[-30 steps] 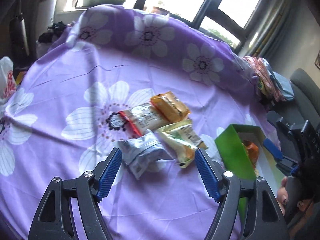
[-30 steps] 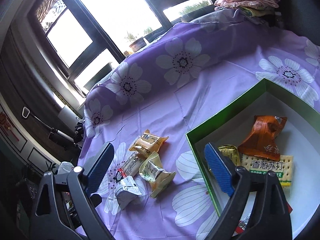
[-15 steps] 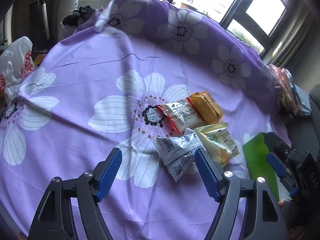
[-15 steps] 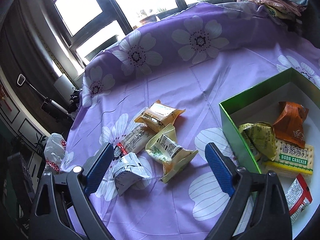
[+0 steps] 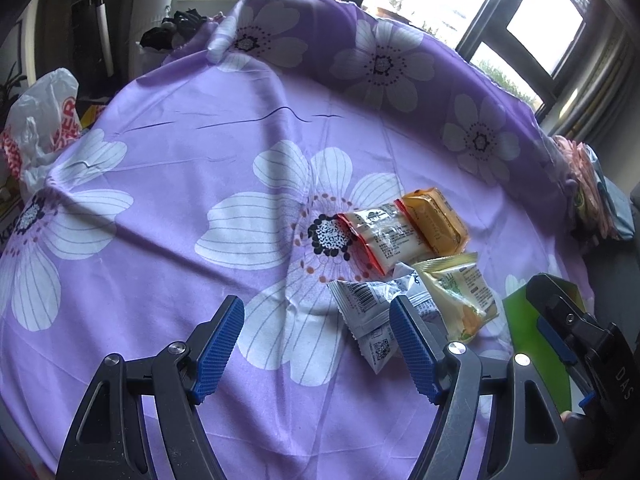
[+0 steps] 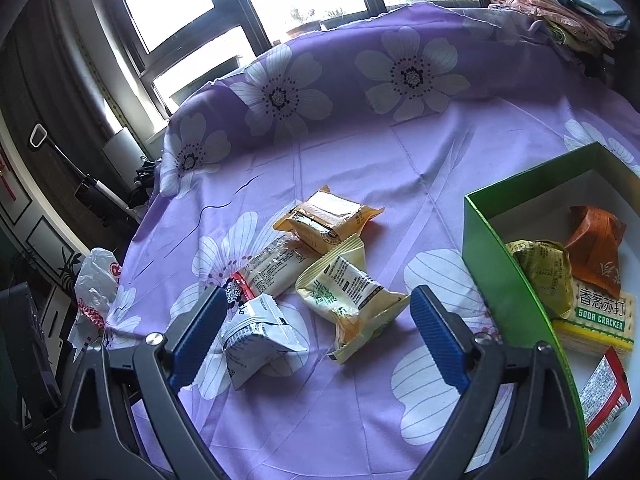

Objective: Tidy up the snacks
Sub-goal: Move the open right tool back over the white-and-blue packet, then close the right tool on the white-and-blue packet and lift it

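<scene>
Several snack packets lie together on the purple flowered cloth: a white packet point(image 6: 256, 336) point(image 5: 372, 308), a pale yellow-green packet point(image 6: 348, 292) point(image 5: 460, 292), an orange-yellow packet point(image 6: 328, 220) point(image 5: 434, 218) and a clear red-ended packet point(image 6: 272, 268) point(image 5: 380, 236). A green box point(image 6: 504, 276) at the right holds several snacks. My right gripper point(image 6: 314, 338) is open and empty, just short of the white and yellow-green packets. My left gripper point(image 5: 314, 344) is open and empty, left of the white packet. The green box edge point(image 5: 524, 320) shows in the left wrist view.
A white and red plastic bag point(image 5: 40, 120) point(image 6: 96, 288) hangs at the cloth's left edge. Folded fabric point(image 6: 560, 12) is piled at the far right. Windows run behind the table. The right gripper's body point(image 5: 580, 344) shows at the left wrist view's right edge.
Both grippers have swung left. The packets now sit right of the left gripper's opening and centred before the right gripper. Both stay open.
</scene>
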`<action>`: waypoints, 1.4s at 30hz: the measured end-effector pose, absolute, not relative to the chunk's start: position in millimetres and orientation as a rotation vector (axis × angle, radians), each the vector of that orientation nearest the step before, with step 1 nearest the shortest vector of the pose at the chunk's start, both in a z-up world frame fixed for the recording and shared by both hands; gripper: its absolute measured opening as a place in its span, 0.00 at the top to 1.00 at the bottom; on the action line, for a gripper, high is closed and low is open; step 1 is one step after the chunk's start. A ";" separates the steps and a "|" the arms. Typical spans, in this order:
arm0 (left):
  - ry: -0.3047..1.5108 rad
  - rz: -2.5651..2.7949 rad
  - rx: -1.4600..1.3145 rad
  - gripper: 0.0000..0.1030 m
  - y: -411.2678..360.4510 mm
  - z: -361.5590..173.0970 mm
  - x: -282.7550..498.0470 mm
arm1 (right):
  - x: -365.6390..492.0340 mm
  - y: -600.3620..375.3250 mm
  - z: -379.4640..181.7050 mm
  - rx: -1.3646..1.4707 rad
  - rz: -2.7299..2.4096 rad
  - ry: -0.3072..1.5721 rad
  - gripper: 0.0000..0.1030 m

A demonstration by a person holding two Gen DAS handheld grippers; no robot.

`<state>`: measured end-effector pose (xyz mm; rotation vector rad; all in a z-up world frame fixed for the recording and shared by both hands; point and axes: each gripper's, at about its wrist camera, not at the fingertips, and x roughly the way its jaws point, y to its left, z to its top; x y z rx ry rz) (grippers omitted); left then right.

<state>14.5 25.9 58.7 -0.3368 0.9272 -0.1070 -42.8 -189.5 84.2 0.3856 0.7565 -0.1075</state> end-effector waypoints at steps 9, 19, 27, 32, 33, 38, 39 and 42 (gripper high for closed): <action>0.965 -0.103 -0.308 0.27 21.6 50.7 20.9 | -36.4 -180.0 78.4 0.331 -0.119 0.780 0.09; 1.002 -0.107 -0.358 0.27 26.4 46.1 27.0 | -33.6 -182.3 74.8 0.343 -0.112 0.801 0.09; 1.004 -0.145 -0.452 0.27 31.6 45.9 29.2 | -32.8 -182.1 82.0 0.343 -0.081 0.805 0.09; 1.021 -0.154 -0.437 0.27 27.2 43.4 31.6 | -12.4 -177.4 101.8 0.336 -0.063 0.822 0.09; 1.023 -0.165 -0.444 0.27 26.7 43.0 31.6 | -4.7 -174.3 104.7 0.335 -0.040 0.837 0.09; 1.062 -0.200 -0.477 0.27 22.8 37.5 33.0 | 26.6 -159.2 97.5 0.355 0.105 0.893 0.10; 1.073 -0.204 -0.486 0.27 22.3 36.2 33.2 | 31.2 -157.4 91.8 0.360 0.121 0.914 0.11; 1.076 -0.201 -0.486 0.27 19.8 34.9 32.8 | 37.5 -156.1 74.4 0.396 0.138 0.970 0.20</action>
